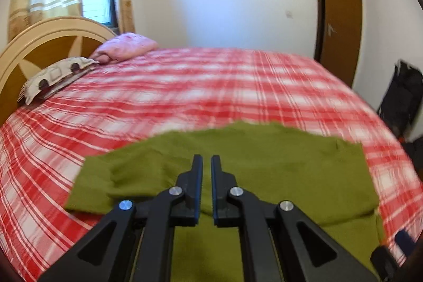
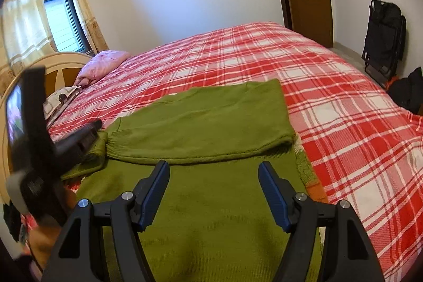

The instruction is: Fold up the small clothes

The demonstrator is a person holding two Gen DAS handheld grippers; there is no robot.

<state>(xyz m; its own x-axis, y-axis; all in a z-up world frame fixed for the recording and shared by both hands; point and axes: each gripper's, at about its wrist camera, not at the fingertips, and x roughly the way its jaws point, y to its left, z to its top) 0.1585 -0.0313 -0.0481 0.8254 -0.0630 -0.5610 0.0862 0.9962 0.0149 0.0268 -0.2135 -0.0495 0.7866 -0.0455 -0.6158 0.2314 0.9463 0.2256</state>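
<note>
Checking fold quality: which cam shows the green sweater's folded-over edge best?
Right wrist: the green sweater is sharp, its folded edge running unobstructed across the frame. Left wrist shows the sweater motion-blurred, with the left tool covering its middle.

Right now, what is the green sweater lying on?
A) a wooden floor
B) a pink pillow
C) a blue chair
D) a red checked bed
D: the sweater lies spread on the red-and-white checked bed, away from the pink pillow near the headboard.
</note>
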